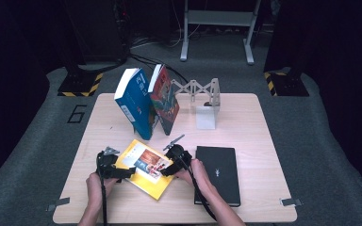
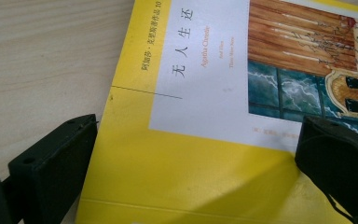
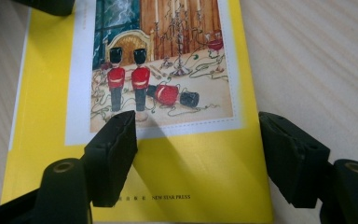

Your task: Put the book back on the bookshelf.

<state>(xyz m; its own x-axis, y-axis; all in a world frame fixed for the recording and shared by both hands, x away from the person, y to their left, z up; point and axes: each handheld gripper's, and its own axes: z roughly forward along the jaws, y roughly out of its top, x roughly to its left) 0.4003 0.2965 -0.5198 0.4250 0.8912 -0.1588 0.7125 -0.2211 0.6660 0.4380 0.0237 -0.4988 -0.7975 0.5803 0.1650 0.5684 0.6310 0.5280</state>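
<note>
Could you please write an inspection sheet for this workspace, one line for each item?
Surface: light wooden table, flat, metal tabs at its front corners.
Job's things: yellow book lies flat, face up, turned at an angle.
Clutter: black notebook flat beside it; blue book and red book lean together near a grey folding bookend.
Grippers: left gripper and right gripper at opposite ends of the yellow book, fingers open, straddling its edges.
Cables: one trails from each gripper along the forearms; more on the floor behind.
Surroundings: grey carpet, a floor mark "6", striped stand bases, a metal frame.
</note>
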